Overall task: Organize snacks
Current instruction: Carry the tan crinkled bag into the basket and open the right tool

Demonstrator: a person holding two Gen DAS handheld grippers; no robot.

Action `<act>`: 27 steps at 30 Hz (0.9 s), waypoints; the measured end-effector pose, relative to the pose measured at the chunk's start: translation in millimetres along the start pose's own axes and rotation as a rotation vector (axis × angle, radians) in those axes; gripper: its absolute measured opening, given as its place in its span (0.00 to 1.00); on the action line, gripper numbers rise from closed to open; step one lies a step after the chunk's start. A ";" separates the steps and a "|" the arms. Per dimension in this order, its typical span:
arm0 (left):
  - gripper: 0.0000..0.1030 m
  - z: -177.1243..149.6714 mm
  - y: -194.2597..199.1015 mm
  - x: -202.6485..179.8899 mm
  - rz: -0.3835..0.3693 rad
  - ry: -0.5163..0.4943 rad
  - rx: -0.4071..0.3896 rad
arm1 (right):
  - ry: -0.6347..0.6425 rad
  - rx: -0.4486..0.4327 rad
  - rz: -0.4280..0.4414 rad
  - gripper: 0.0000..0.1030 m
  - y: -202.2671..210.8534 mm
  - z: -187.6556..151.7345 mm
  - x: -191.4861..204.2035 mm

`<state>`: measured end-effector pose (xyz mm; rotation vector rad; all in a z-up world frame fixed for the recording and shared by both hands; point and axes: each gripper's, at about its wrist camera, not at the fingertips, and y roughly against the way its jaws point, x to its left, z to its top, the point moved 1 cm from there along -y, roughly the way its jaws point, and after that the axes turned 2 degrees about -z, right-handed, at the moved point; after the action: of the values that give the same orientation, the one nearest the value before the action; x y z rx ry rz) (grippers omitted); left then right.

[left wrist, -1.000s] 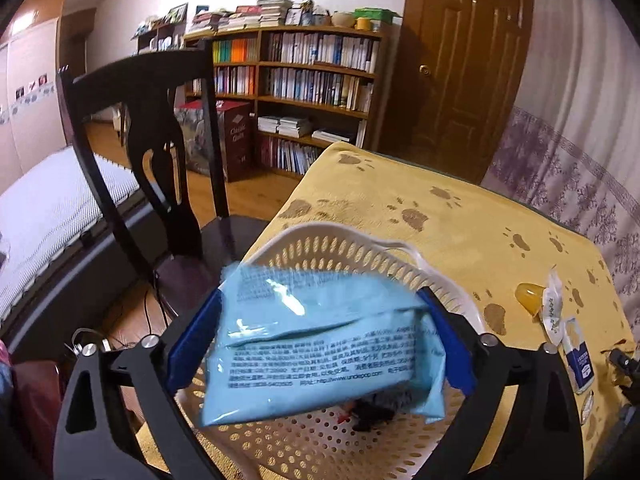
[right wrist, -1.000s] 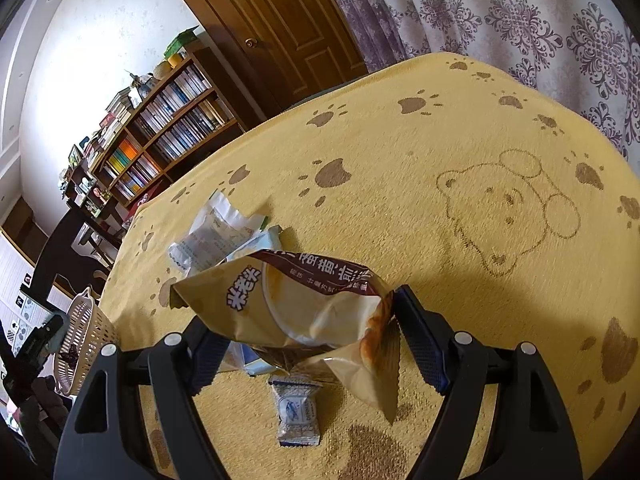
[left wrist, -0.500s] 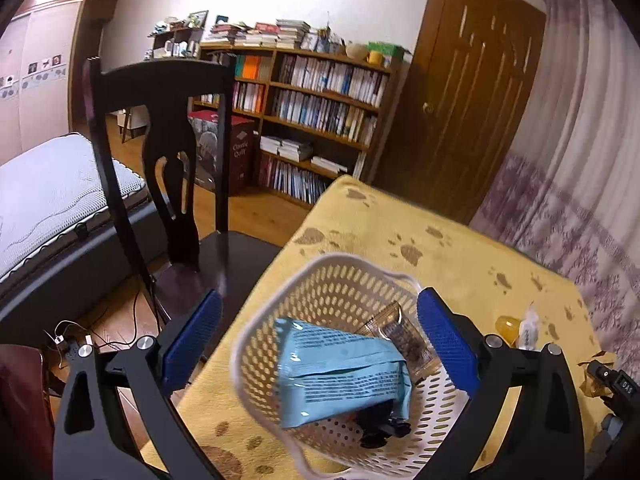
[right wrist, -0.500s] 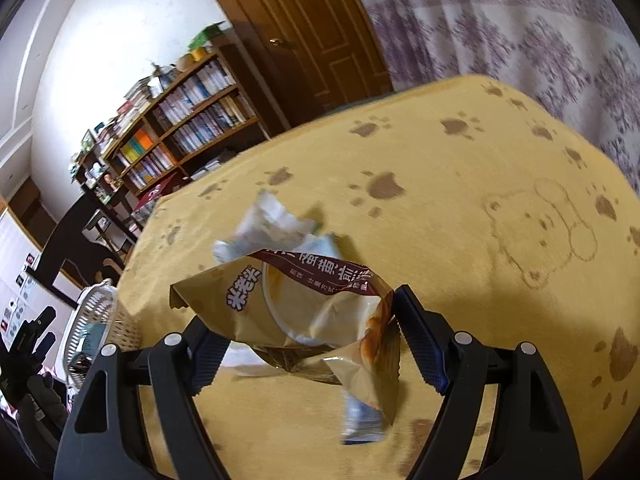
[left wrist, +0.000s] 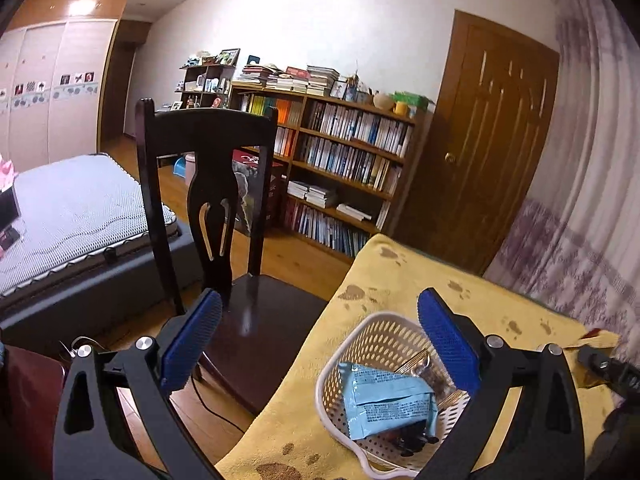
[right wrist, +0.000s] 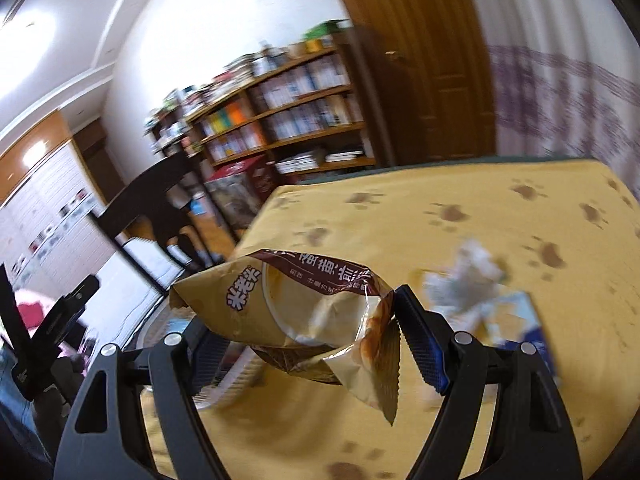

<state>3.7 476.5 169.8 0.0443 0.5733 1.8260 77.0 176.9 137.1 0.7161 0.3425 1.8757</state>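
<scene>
A white perforated basket [left wrist: 384, 334] sits on the yellow paw-print tablecloth [left wrist: 296, 420] near the table's left edge. Inside lies a light blue snack packet [left wrist: 386, 398], with a darker wrapper [left wrist: 434, 376] and a small black item [left wrist: 408, 438] beside it. My left gripper [left wrist: 320, 344] hangs open above and left of the basket, holding nothing. My right gripper [right wrist: 308, 340] is shut on a tan and brown snack bag [right wrist: 304, 312], held in the air above the cloth. The basket rim [right wrist: 228, 384] shows blurred just below the bag.
A dark wooden chair [left wrist: 208, 200] stands against the table's left edge. Loose white and blue packets [right wrist: 480, 288] lie on the cloth to the right. The other gripper [right wrist: 44, 332] shows at far left. A bookshelf [left wrist: 340, 160], door and bed lie beyond.
My left gripper let the blue packet drop into the basket, opened and rose back. My right gripper carried the tan bag up and leftward, toward the basket.
</scene>
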 end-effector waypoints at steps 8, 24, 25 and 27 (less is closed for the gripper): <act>0.97 8.3 5.7 14.9 0.005 0.036 -0.020 | 0.102 0.038 0.074 0.75 -32.5 6.4 86.2; 0.97 14.1 10.1 27.6 0.035 0.071 -0.055 | 0.115 0.177 0.025 0.77 -120.5 -6.4 149.0; 0.97 14.3 9.8 28.0 0.037 0.072 -0.056 | 0.105 0.188 0.025 0.78 -124.4 -7.8 148.5; 0.97 14.4 9.3 29.4 0.038 0.080 -0.057 | 0.086 0.198 0.019 0.82 -129.3 -9.6 146.0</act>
<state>-10.0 506.4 178.8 -0.0563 0.5796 1.8870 126.9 363.2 106.6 0.7736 0.5844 1.9121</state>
